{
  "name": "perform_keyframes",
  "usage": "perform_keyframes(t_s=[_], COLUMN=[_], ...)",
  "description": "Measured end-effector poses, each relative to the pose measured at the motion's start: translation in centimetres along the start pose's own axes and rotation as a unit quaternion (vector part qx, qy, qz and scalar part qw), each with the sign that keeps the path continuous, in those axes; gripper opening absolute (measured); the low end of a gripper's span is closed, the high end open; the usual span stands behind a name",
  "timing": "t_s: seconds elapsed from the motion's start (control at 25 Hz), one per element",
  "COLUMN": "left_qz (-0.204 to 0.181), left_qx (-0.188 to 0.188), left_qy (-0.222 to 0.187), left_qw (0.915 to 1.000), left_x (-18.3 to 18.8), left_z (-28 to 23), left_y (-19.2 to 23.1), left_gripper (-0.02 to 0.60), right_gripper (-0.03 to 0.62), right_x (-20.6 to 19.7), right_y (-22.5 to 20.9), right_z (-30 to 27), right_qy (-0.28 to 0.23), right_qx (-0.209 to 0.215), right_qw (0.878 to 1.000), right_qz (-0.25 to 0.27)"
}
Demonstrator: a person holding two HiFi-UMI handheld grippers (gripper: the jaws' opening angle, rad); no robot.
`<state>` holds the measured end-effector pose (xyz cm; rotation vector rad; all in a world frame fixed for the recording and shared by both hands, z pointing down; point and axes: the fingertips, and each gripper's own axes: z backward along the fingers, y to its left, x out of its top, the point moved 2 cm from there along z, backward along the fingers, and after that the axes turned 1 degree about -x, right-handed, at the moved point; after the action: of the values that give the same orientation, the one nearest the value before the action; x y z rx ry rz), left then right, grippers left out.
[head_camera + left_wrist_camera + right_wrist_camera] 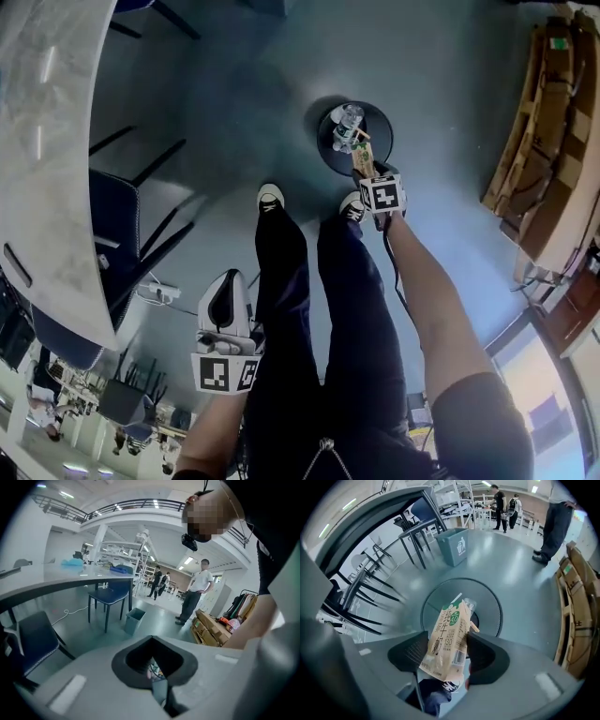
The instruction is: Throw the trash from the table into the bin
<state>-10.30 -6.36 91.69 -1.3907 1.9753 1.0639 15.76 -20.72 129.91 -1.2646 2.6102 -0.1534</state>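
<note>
A round dark bin (324, 141) stands on the floor just in front of the person's shoes, and a clear plastic bottle (348, 125) lies in it. My right gripper (367, 174) points steeply down over its near rim, shut on a tan milk carton (362, 157). In the right gripper view the carton (449, 641) sits upright between the black pads (487, 656), with the bin (498, 609) straight below. My left gripper (225, 314) hangs low beside the person's left leg, away from the bin. Its jaws (153, 665) look shut, with only a small unclear scrap showing in the gap.
A pale marble table (47, 169) curves along the left, with dark blue chairs (117, 220) tucked under it. Flattened cardboard boxes (544, 159) lean at the right. A second, blue-grey bin (457, 545) stands further off, and people (194, 597) stand in the background.
</note>
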Motion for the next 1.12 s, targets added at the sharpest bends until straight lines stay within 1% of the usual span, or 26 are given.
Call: perform_keyframes(t_s=[0.16,0.28,0.36,0.4,0.48,0.56,0.64,0.68,0.72,0.8,0.88,0.92,1.0,1.08,1.12], left_qz=[0.015,0.019,0.018,0.017,0.014,0.013,0.012,0.01,0.007,0.001,-0.007,-0.013,-0.027,-0.045,-0.057], left_qx=[0.011,0.014,0.015,0.015,0.015,0.015,0.01,0.005,0.0,-0.012,-0.026,-0.034,-0.053,-0.075,-0.088], left_qy=[0.012,0.022,0.026,0.027,0.028,0.028,0.024,0.019,0.014,0.003,-0.01,-0.016,-0.032,-0.055,-0.071], left_qw=[0.9998,0.9995,0.9994,0.9994,0.9994,0.9994,0.9996,0.9998,0.9999,0.9999,0.9996,0.9992,0.9977,0.9946,0.9919], left_x=[-3.2,-4.6,-5.0,-5.1,-5.2,-4.9,-4.3,-3.8,-3.1,-1.0,1.9,3.6,7.5,11.7,13.9], left_z=[-0.7,-1.0,-1.1,-1.1,-0.9,-0.9,-1.0,-1.1,-1.1,-0.9,-0.6,-0.3,0.8,2.0,2.3], left_y=[1.2,1.6,1.8,1.9,2.2,2.4,2.4,2.2,1.8,0.3,-1.7,-3.0,-5.8,-8.5,-9.5], left_gripper=[0.001,0.0,0.0,0.0,0.0,0.0,0.0,0.002,0.001,0.0,0.0,0.0,0.0,0.0,0.0], right_gripper=[0.293,0.295,0.293,0.282,0.295,0.293,0.284,0.273,0.248,0.154,0.054,0.032,0.029,0.028,0.028], right_x=[-0.2,-0.4,-0.4,-0.3,-0.1,0.2,1.0,1.7,2.4,4.2,5.9,6.7,7.8,8.9,10.0], right_y=[-0.2,-0.6,-0.8,-0.9,-1.0,-0.9,-0.6,-0.3,0.1,1.2,2.4,3.1,4.3,5.4,5.8], right_z=[-3.9,-5.5,-6.1,-6.3,-6.3,-5.6,-4.0,-2.7,-1.0,3.9,10.4,14.0,21.9,29.6,33.1], right_qy=[0.006,0.009,0.011,0.011,0.01,0.005,-0.012,-0.027,-0.045,-0.087,-0.131,-0.152,-0.191,-0.23,-0.255], right_qx=[-0.003,-0.01,-0.015,-0.019,-0.023,-0.024,-0.022,-0.019,-0.015,-0.01,-0.007,-0.003,0.013,0.029,0.034], right_qw=[1.0,1.0,1.0,1.0,0.999,0.999,0.999,0.998,0.998,0.995,0.991,0.988,0.981,0.972,0.965], right_qz=[-0.011,-0.019,-0.02,-0.021,-0.024,-0.029,-0.039,-0.045,-0.05,-0.051,-0.032,-0.021,-0.015,-0.033,-0.044])
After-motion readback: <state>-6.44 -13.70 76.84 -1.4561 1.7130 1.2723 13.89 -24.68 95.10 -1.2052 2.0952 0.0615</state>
